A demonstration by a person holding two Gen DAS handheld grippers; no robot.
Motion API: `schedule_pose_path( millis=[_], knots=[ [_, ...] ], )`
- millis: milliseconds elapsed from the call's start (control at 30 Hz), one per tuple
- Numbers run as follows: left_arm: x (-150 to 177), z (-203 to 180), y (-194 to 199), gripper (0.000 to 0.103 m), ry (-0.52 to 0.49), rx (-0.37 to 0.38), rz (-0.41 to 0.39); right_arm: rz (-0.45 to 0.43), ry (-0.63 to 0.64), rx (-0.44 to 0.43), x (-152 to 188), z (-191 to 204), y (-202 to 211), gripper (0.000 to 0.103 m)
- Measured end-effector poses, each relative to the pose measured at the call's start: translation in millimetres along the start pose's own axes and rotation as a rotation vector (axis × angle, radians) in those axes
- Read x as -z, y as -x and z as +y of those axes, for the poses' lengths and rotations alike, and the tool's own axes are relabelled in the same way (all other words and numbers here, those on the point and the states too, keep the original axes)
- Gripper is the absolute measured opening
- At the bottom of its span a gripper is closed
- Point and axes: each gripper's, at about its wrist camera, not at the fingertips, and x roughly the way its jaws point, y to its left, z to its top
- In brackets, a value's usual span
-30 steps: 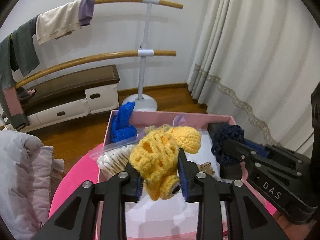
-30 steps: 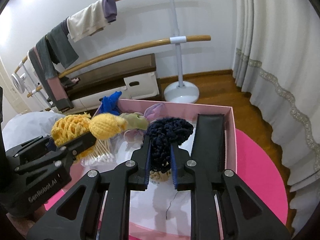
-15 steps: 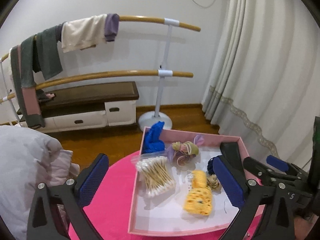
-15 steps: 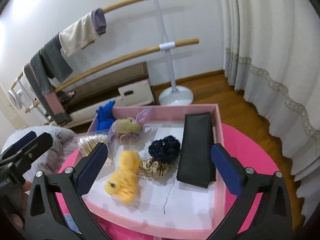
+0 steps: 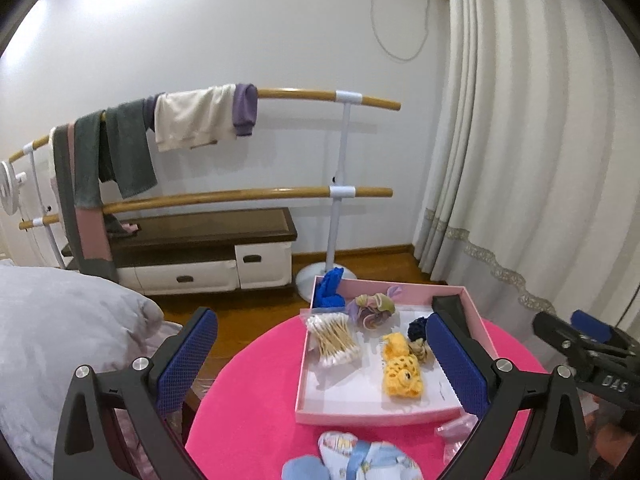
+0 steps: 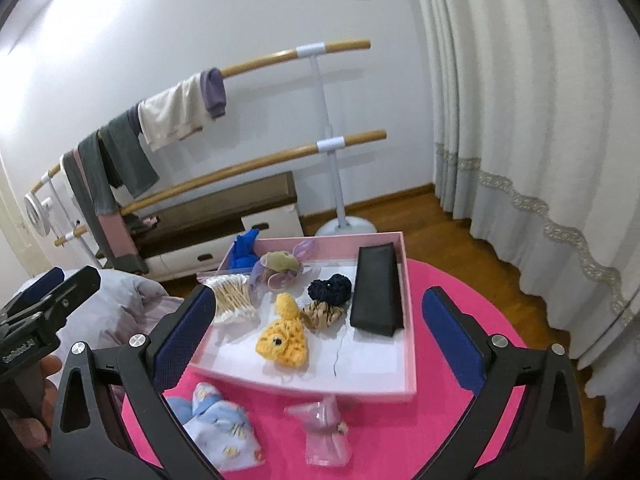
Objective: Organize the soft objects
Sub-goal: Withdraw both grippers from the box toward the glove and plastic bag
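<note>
A pink tray sits on a round pink table. In it lie a yellow crochet fish, a navy scrunchie, a tan scrunchie, a pastel scrunchie, a blue cloth, a bag of cotton swabs and a black pouch. The fish also shows in the left wrist view. My left gripper and right gripper are both open and empty, held back above the table's near side. A light blue printed cloth and a small clear bag lie on the table before the tray.
A double wooden barre with clothes hung over it stands behind the table. A low cabinet sits against the wall. Curtains hang at the right. A grey quilt lies at the left.
Both grippers opened and let go: the yellow fish and the navy scrunchie now lie in the tray. Both grippers pulled back and up, away from the tray.
</note>
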Motion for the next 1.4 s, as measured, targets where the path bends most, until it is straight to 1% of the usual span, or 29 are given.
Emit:
schedule_pose_path(
  millis=[133, 233, 267, 500, 633, 767, 933, 1167, 1400],
  knots=[
    [19.5, -0.7, 36.7, 0.103, -0.007, 0.009, -0.015, -0.048, 0.014, 0.002, 15.6, 6.4, 40.0, 0.103],
    [34.0, -0.7, 55.3, 0.103, -0.006, 0.014, -0.017, -0.078, 0.018, 0.009, 27.2, 9.6, 66.7, 0.103],
    [33.5, -1.6, 66.7, 0.103, 0.000, 0.015, -0.017, -0.086, 0.020, 0.011, 30.3, 10.4, 74.3, 0.103],
    [61.7, -0.8, 122.6, 0.103, -0.002, -0.005, -0.020, -0.122, 0.019, 0.031, 55.0, 13.5, 115.6, 0.103],
    [72.0, -2.4, 149.7, 0.103, -0.009, -0.012, -0.024, -0.132, 0.018, 0.039, 69.2, 14.3, 132.2, 0.103],
    [83.7, -6.7, 174.3, 0.103, -0.024, -0.024, -0.035, -0.129, 0.011, 0.038, 80.2, 11.8, 143.0, 0.103],
    [97.9, -5.2, 196.0, 0.103, -0.022, -0.029, -0.030, -0.126, 0.007, 0.048, 89.0, 8.2, 151.1, 0.103],
    [105.1, -5.3, 210.8, 0.103, -0.020, -0.037, -0.012, -0.114, 0.008, 0.049, 94.9, 9.0, 152.1, 0.103],
    [100.9, -12.2, 216.2, 0.103, -0.022, -0.038, -0.023, -0.110, 0.031, 0.037, 97.9, 19.6, 153.3, 0.103]
  ],
)
